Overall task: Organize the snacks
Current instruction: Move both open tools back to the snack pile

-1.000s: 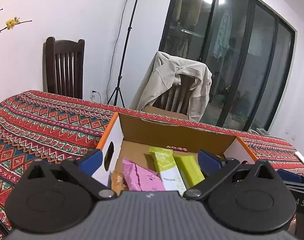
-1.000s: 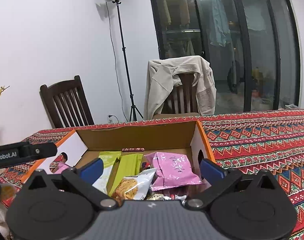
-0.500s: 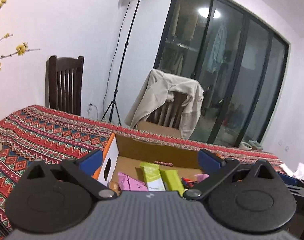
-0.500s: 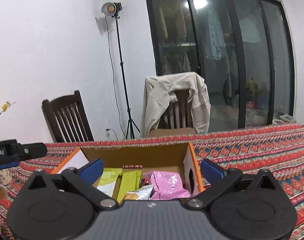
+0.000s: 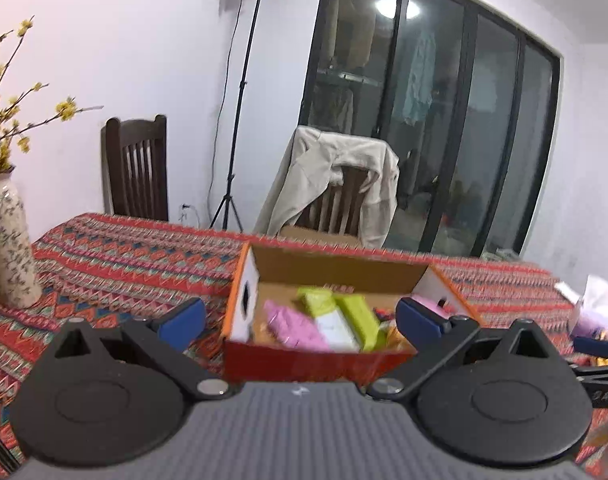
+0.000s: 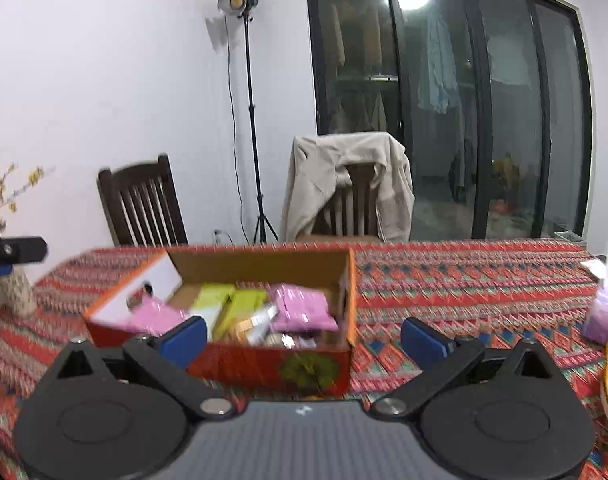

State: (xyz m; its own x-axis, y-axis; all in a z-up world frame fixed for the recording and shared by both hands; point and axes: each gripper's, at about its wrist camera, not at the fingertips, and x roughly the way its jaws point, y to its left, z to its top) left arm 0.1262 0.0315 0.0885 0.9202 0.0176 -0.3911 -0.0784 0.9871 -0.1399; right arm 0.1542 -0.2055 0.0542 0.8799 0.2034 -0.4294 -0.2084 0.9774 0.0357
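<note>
A cardboard box (image 5: 304, 360) (image 6: 260, 364) with red front wall and orange rims sits on the patterned tablecloth. Inside lie pink packets (image 5: 294, 326) (image 6: 302, 308), green packets (image 5: 354, 312) (image 6: 240, 304) and other small snacks. My left gripper (image 5: 300, 318) is open and empty, held in front of the box and back from it. My right gripper (image 6: 302, 334) is open and empty too, also short of the box's front wall. Both views are slightly blurred.
A flowered vase (image 5: 10, 244) with yellow blossoms stands at the table's left. A chair with a beige jacket (image 6: 350, 184), a dark wooden chair (image 6: 142, 204) and a light stand (image 6: 248, 120) are behind the table. Bags (image 6: 604, 316) lie at the right edge.
Both grippers have drawn back and up from the box, which now shows its whole red front wall. Both stayed open and empty.
</note>
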